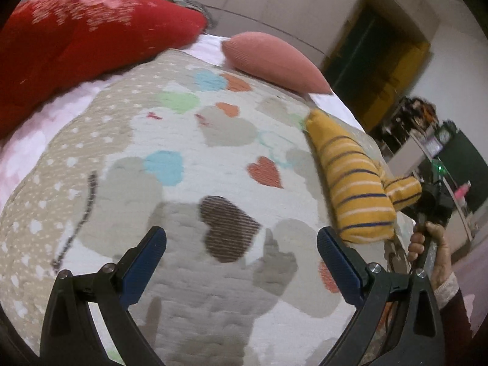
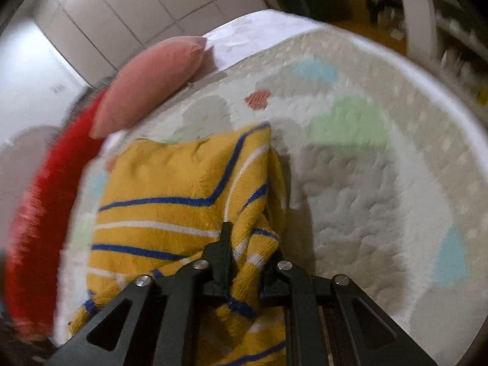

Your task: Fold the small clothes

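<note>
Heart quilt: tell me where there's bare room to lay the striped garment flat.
The quilt lies bare between the open left gripper and the pink pillow. Crowded spots: the red cushion at the far left, and the right edge, where the right gripper holds the striped garment.

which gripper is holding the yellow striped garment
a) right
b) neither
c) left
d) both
a: in the right wrist view the right gripper has its fingers closed on the yellow striped garment, while the left gripper stands open over the heart-patterned quilt with nothing between its fingers.
</note>
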### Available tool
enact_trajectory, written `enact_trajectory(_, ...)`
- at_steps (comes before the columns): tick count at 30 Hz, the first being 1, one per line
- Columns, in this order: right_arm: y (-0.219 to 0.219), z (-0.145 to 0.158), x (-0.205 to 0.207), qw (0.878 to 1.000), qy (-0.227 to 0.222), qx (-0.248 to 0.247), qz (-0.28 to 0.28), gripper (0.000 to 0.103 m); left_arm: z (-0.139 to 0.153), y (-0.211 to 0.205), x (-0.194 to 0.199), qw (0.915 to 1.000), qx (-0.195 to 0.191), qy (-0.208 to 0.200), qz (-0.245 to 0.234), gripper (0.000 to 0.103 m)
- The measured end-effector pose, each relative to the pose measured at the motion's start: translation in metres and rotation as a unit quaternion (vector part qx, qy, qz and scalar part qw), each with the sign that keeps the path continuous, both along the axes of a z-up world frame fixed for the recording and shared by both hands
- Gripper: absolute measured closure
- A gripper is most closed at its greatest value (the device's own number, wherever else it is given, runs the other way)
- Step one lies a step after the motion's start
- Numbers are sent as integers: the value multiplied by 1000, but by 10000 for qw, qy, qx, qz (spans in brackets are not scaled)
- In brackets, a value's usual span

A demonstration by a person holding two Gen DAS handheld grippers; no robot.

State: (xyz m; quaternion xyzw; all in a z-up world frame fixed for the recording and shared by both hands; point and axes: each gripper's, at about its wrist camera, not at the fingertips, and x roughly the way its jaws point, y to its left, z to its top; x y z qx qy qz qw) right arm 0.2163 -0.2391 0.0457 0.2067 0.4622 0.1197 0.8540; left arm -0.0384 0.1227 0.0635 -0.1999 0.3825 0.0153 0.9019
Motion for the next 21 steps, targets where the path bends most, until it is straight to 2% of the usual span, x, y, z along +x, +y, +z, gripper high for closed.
enact_trajectory(1, -10, 1, -2, 9995, -5, 320, 38, 85, 1, -5, 2, 10000, 30, 19, -38, 4)
enact_trajectory(2, -15, 3, -4, 9991, 3, 429, 19, 81, 3, -9, 3, 9999, 67, 35, -74, 4)
enact_trajectory(3, -22, 7, -6, 9991, 8, 419, -64, 61, 4, -14, 5, 9999, 119, 47, -111, 4)
enact_trajectory(4, -27, 15, -12, 9994, -49, 208, -290, 47, 5, -17, 6, 9998, 163, 54, -137, 4)
enact_trajectory(5, -34, 27, -20, 9981, -219, -59, -569, 47, 6, -21, 7, 9996, 224, 62, -164, 4)
enact_trajectory(6, -38, 35, -27, 9971, -369, -123, -661, 47, 7, -25, 8, 9995, 257, 70, -180, 4)
enact_trajectory(8, -34, 58, -41, 9964, -692, 53, -494, 47, 6, -32, 13, 9993, 284, 114, -219, 4)
enact_trajectory(11, -2, 81, -58, 9936, -1060, 176, 335, 59, 6, -44, 20, 9991, 219, 186, -296, 4)
enact_trajectory(13, 24, 80, -61, 9890, -1064, 378, 959, 67, 8, -54, 25, 9989, 160, 177, -406, 4)
enact_trajectory(15, 34, 62, -56, 9918, -824, 202, 952, 67, 12, -64, 29, 9985, 117, 178, -513, 4)
enact_trajectory(16, 29, 42, -55, 9955, -551, 69, 764, 74, 12, -65, 31, 9983, 78, 186, -551, 4)
enact_trajectory(17, 21, 26, -52, 9973, -339, 105, 644, 82, 13, -65, 34, 9980, 21, 196, -593, 4)
enact_trajectory(18, 10, 5, -55, 9982, -111, 271, 518, 93, 14, -65, 37, 9979, -2, 201, -609, 4)
enact_trajectory(21, -11, -19, -71, 9962, 69, 606, 615, 94, 14, -65, 52, 9977, 97, 221, -627, 4)
